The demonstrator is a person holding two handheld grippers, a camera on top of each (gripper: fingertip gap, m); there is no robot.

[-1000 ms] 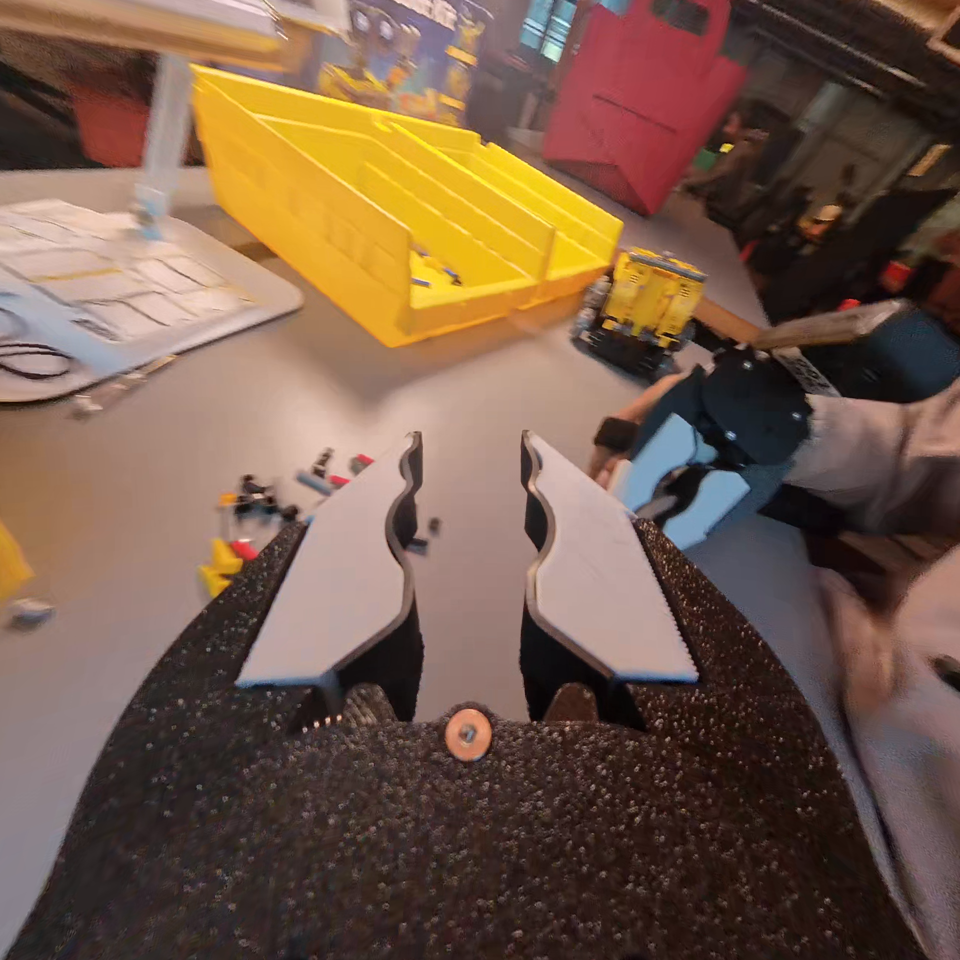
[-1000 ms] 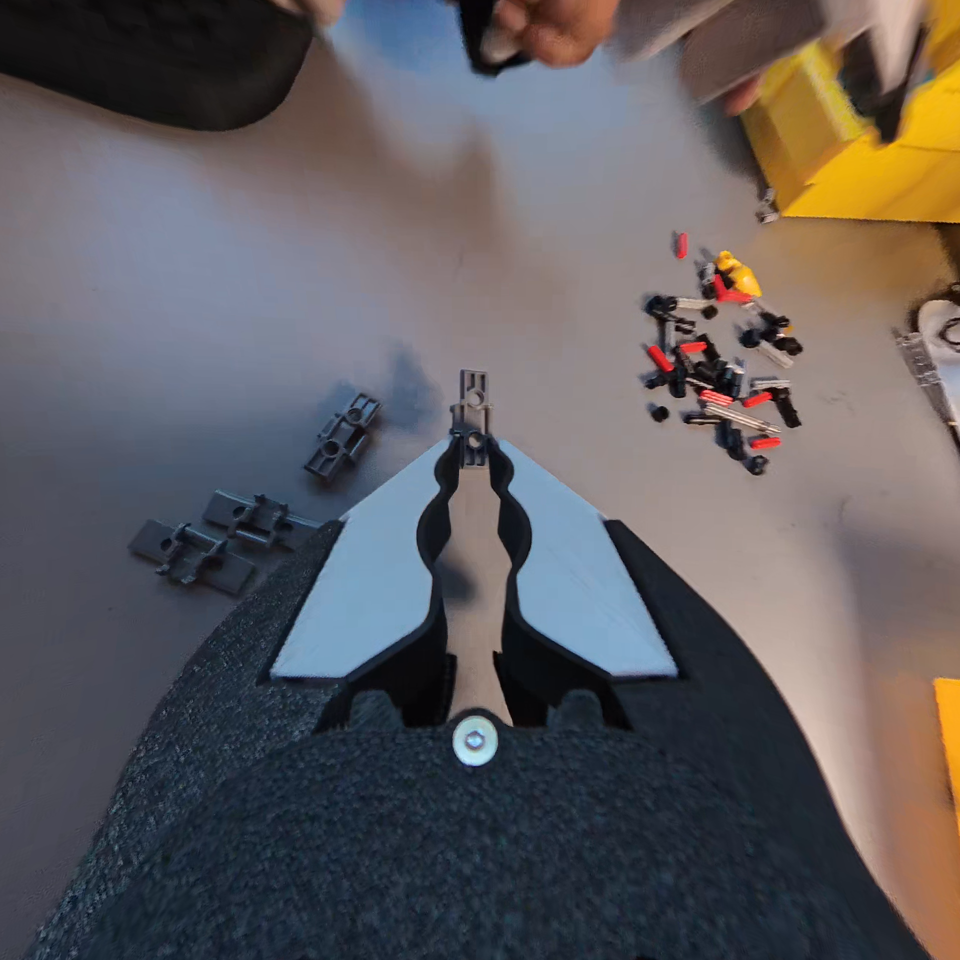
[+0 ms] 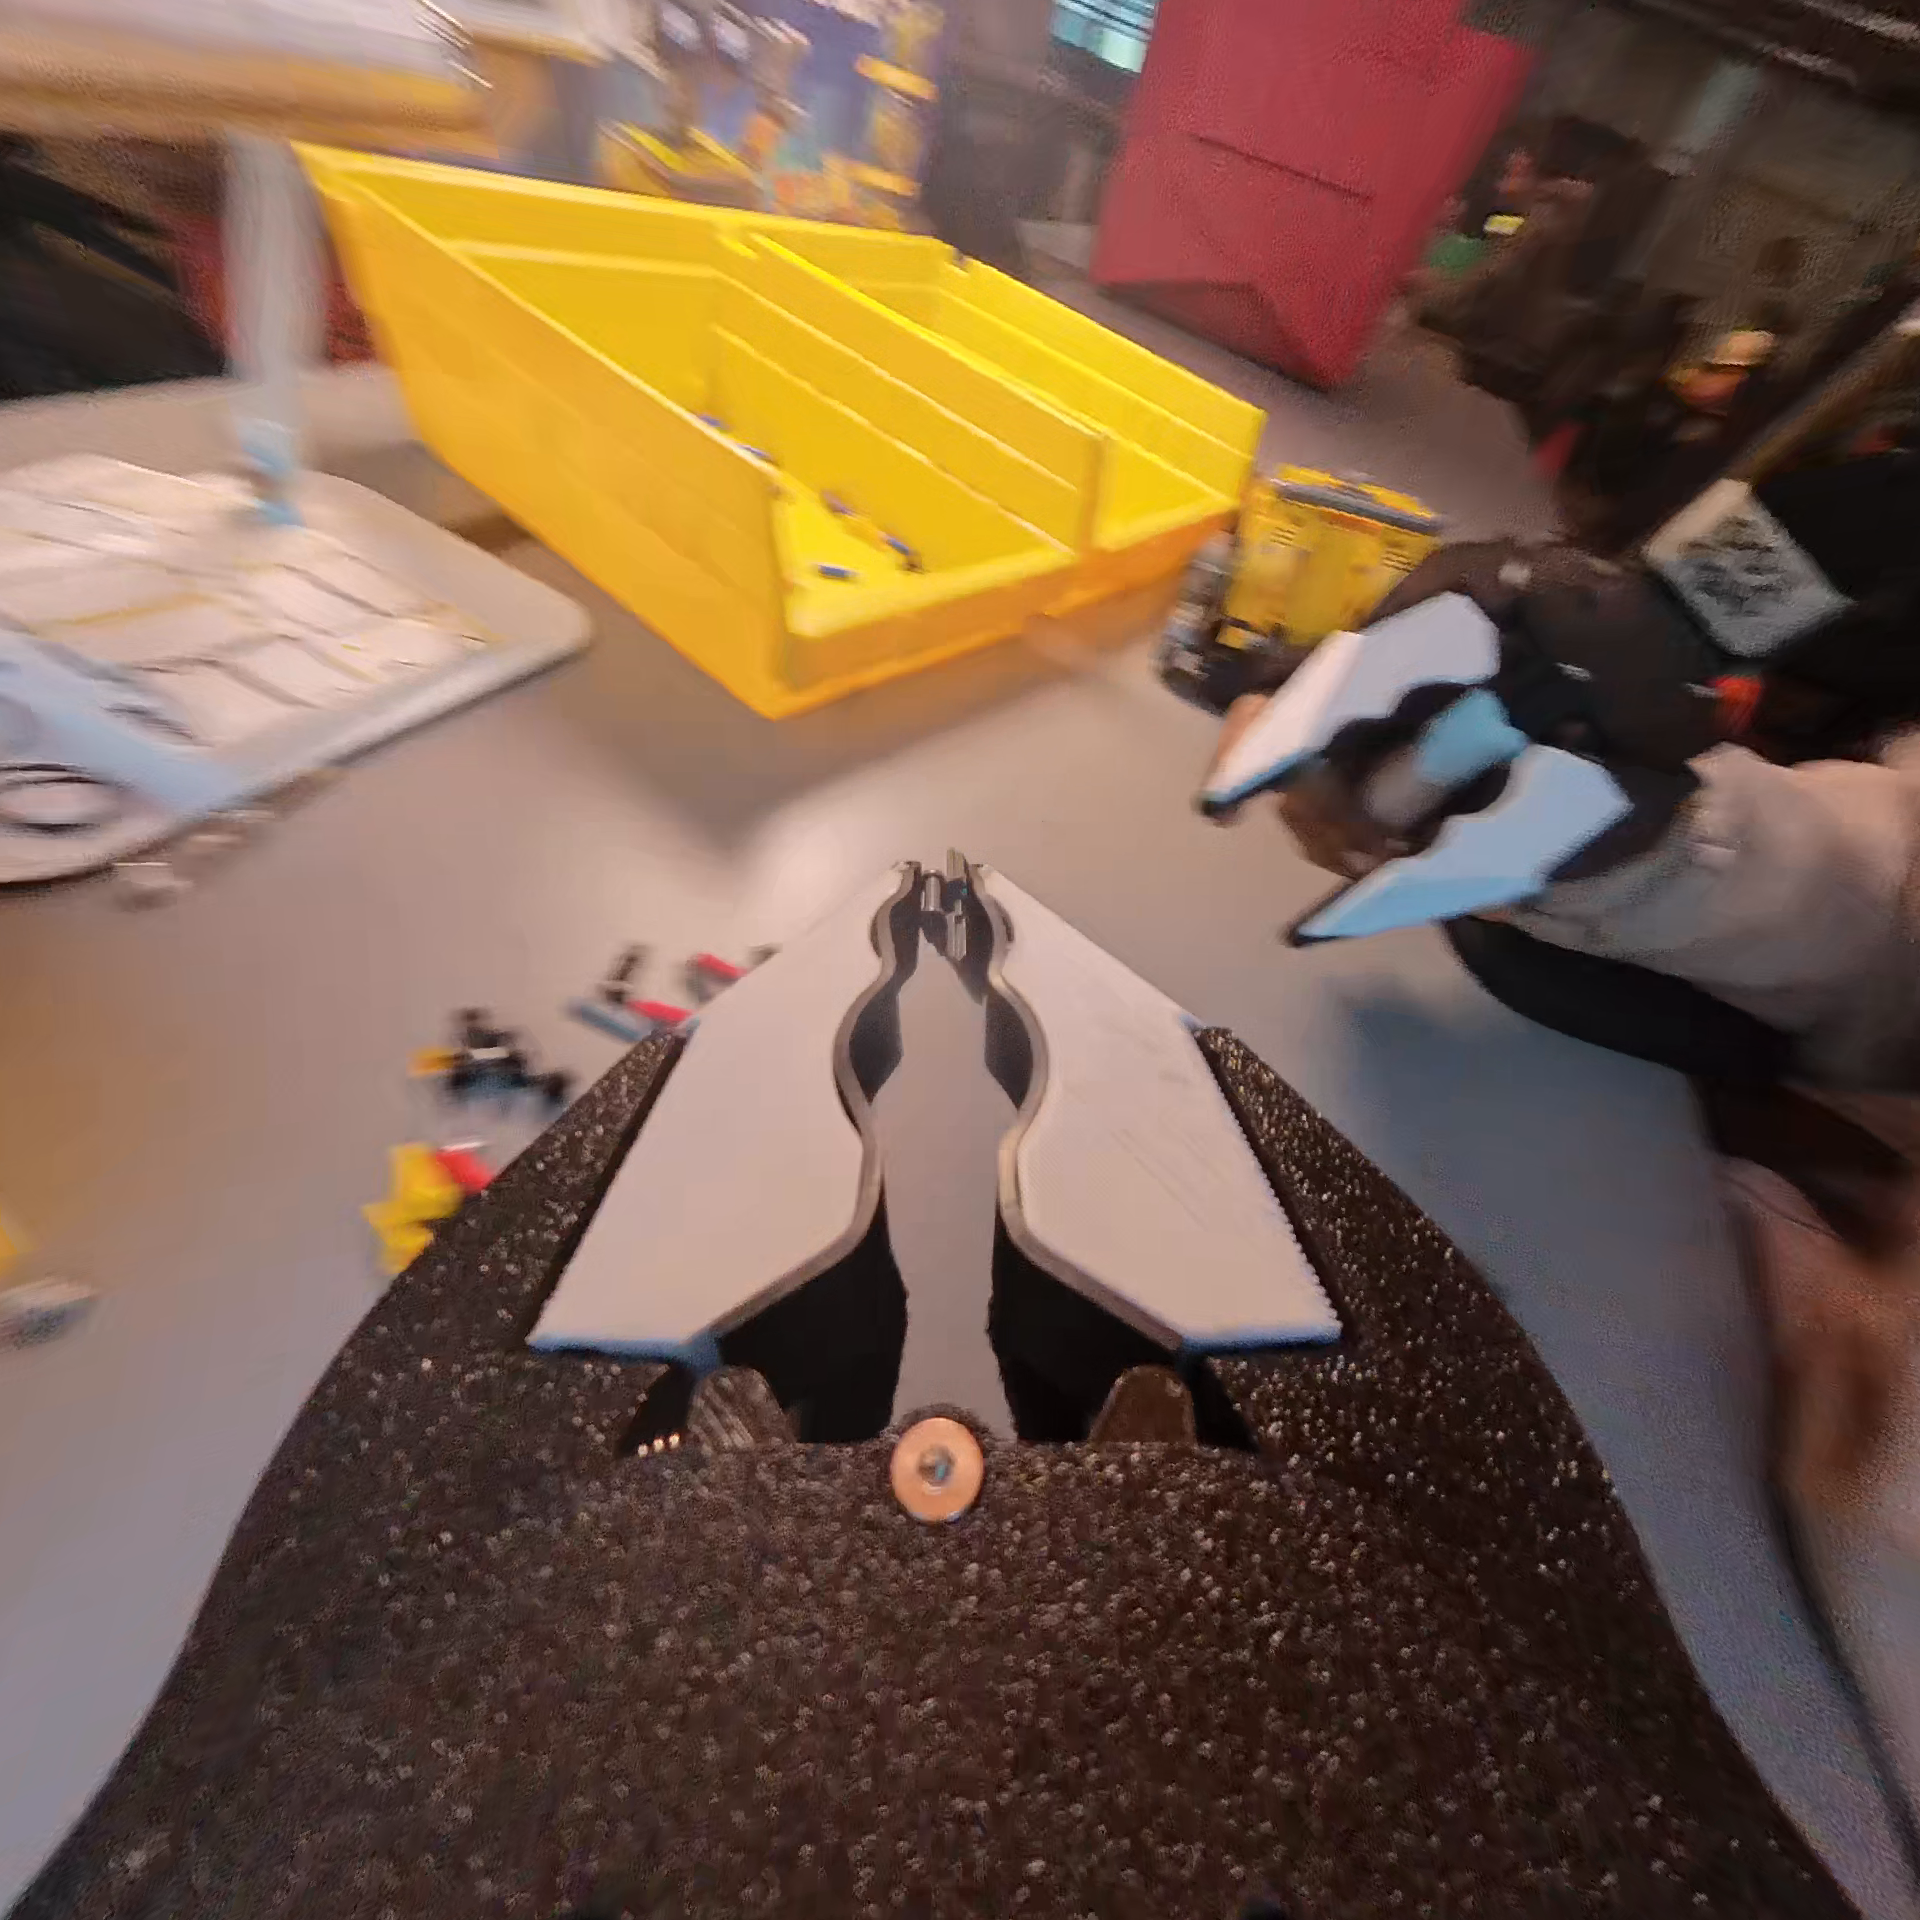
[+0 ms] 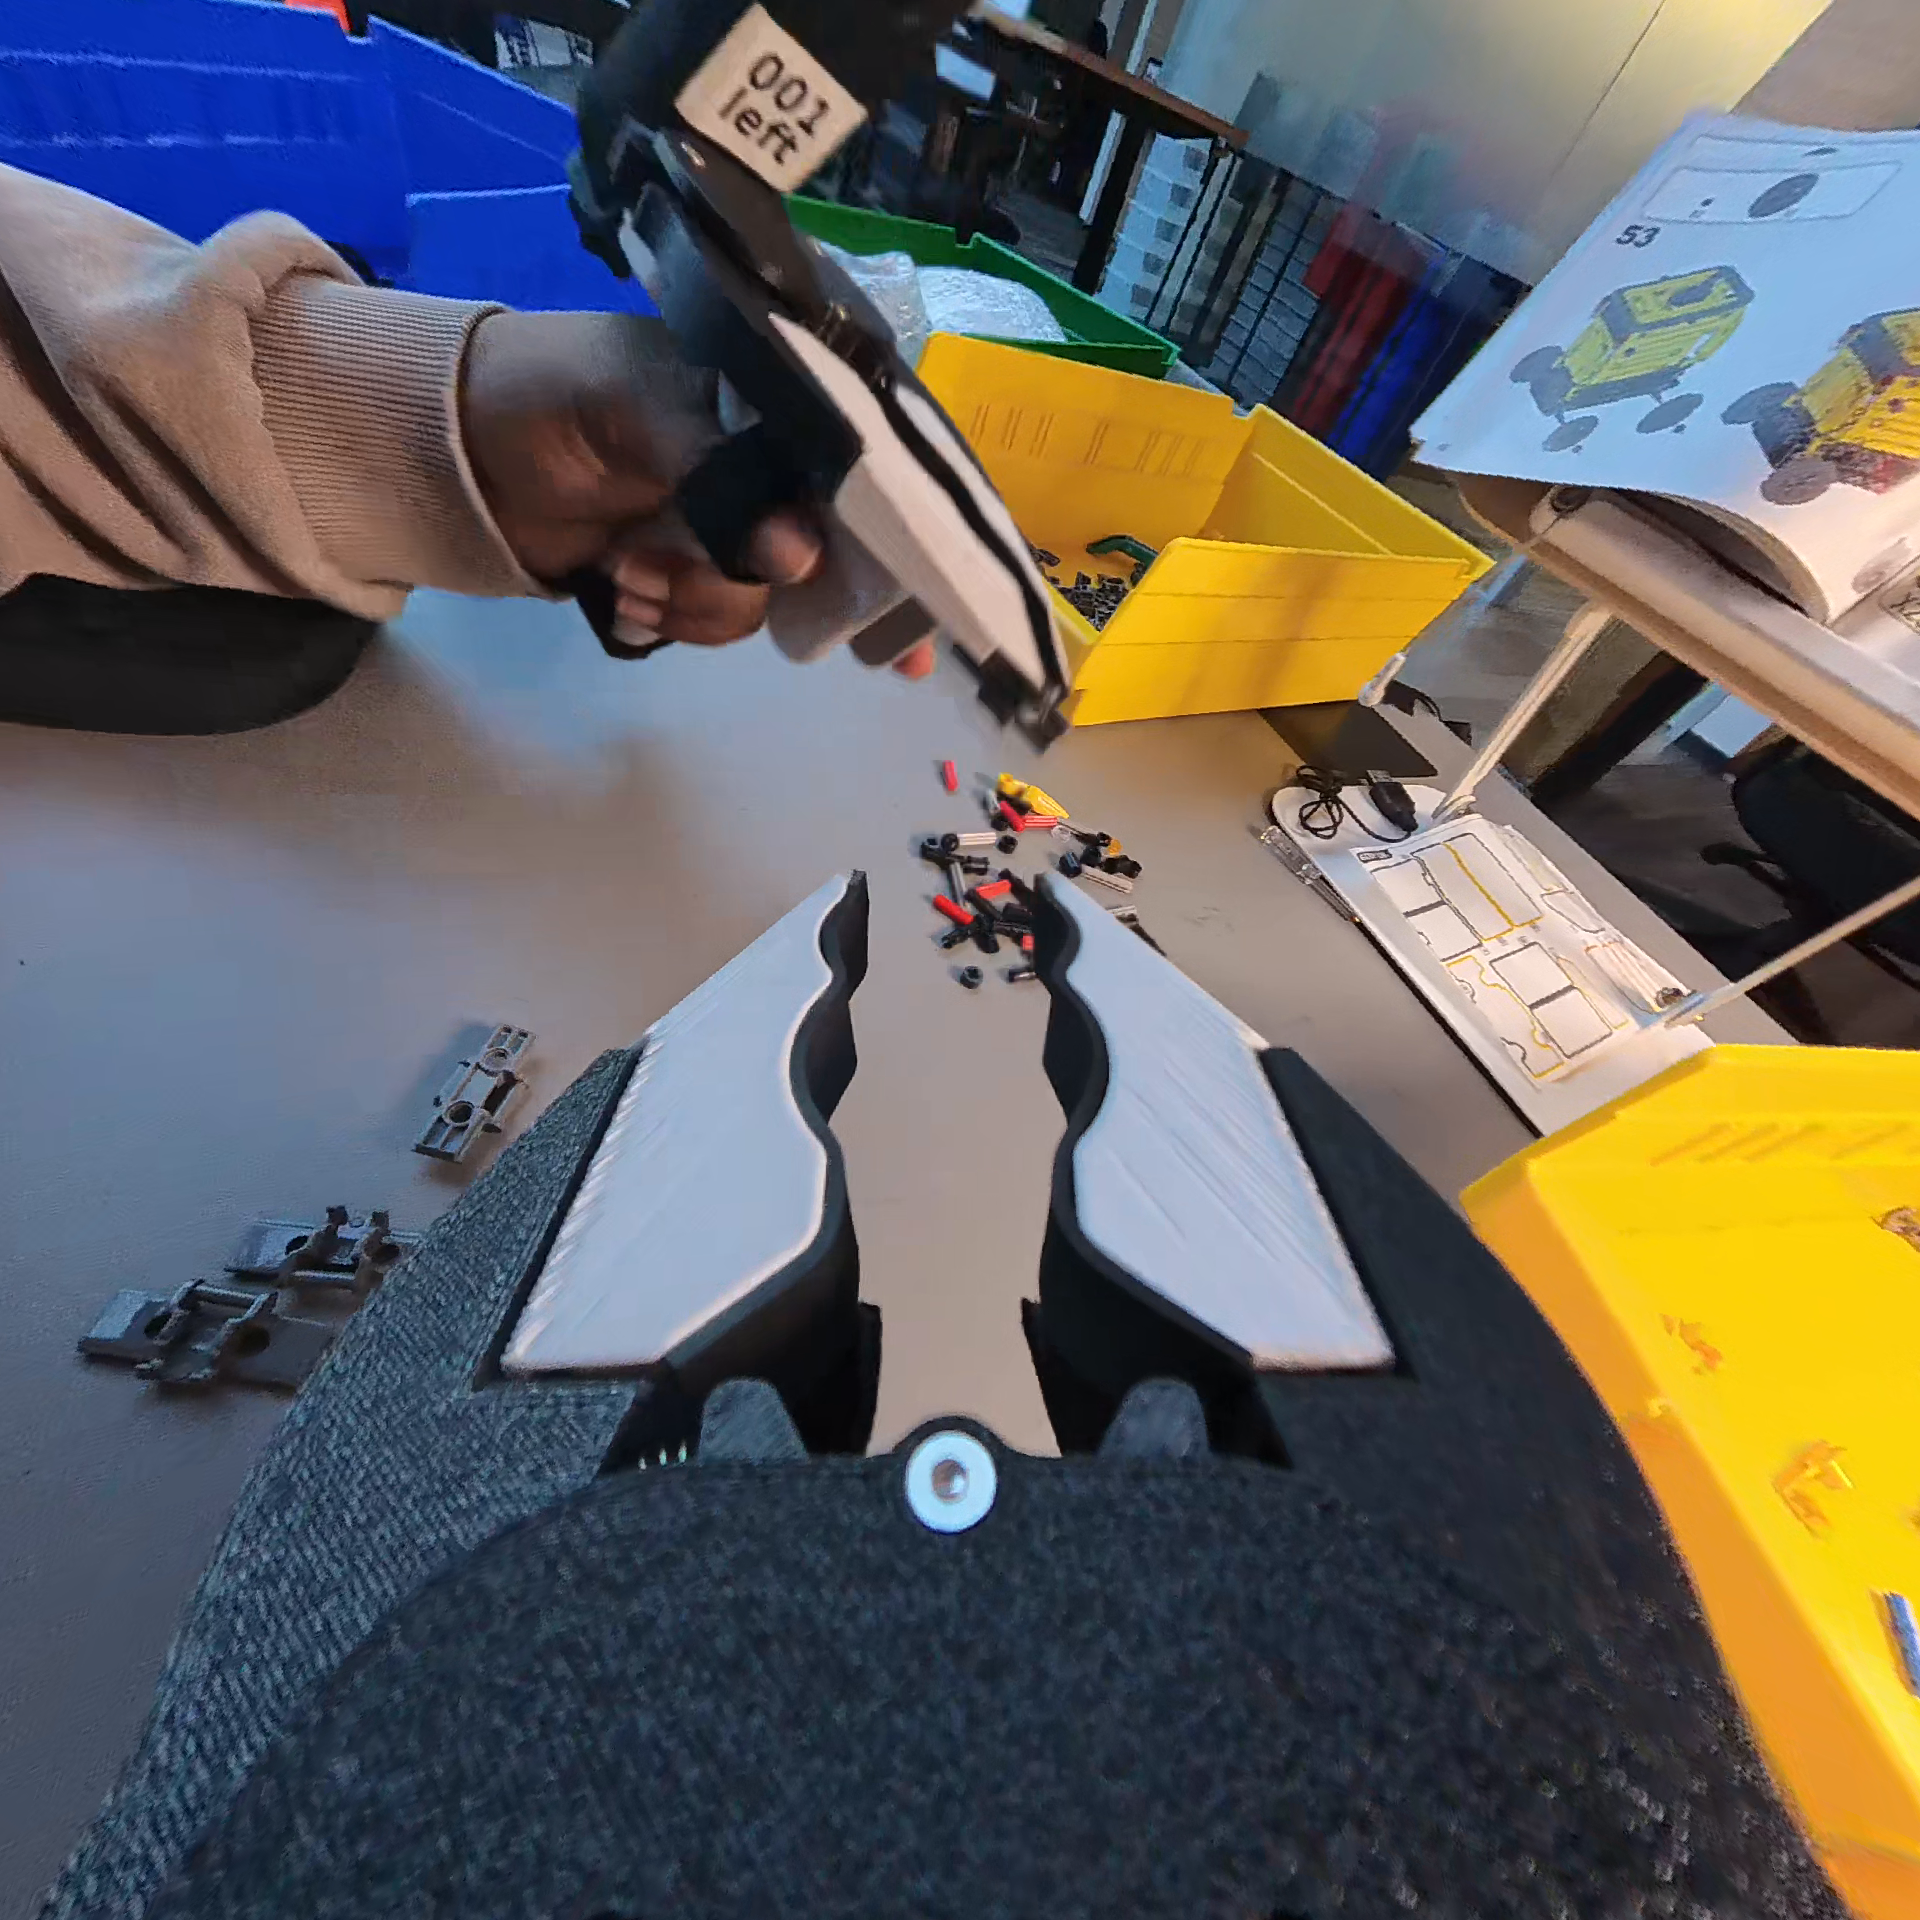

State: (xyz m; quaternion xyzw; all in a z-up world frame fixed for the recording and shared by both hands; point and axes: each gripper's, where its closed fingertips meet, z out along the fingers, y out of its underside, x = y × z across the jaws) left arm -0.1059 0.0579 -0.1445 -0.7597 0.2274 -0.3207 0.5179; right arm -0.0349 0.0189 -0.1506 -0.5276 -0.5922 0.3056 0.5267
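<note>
So the left gripper (image 3: 940,896) is clamped shut on a small dark grey piece (image 3: 943,923), pinched right at the very tips near the middle of the left wrist frame. The piece looks like it runs lengthwise along the fingers, but the frame is blurry, so I can't say more about its shape.

The right gripper (image 4: 951,902) is spread wide with nothing between its fingers. In its own view it hovers over the grey table (image 4: 644,831), pointing at the pile of small black and red parts (image 4: 1003,894) just past its tips.

The relation that matters: from the right gripper, the held piece sits up and ahead, slightly right of centre in the frame, at the tip of the left gripper (image 4: 1034,712), which angles down toward that same pile. In the left wrist view the right gripper (image 3: 1257,868) is off to the right, near but not touching.

Other stuff around:
- three grey track-like pieces (image 4: 476,1091) lie on the table at lower left in the right wrist view, well apart from both grippers
- a yellow bin (image 4: 1247,582) stands behind the pile
- an open instruction booklet (image 4: 1714,343) sits upper right on a stand
- a sheet of stickers (image 4: 1507,935) lies at right
</note>
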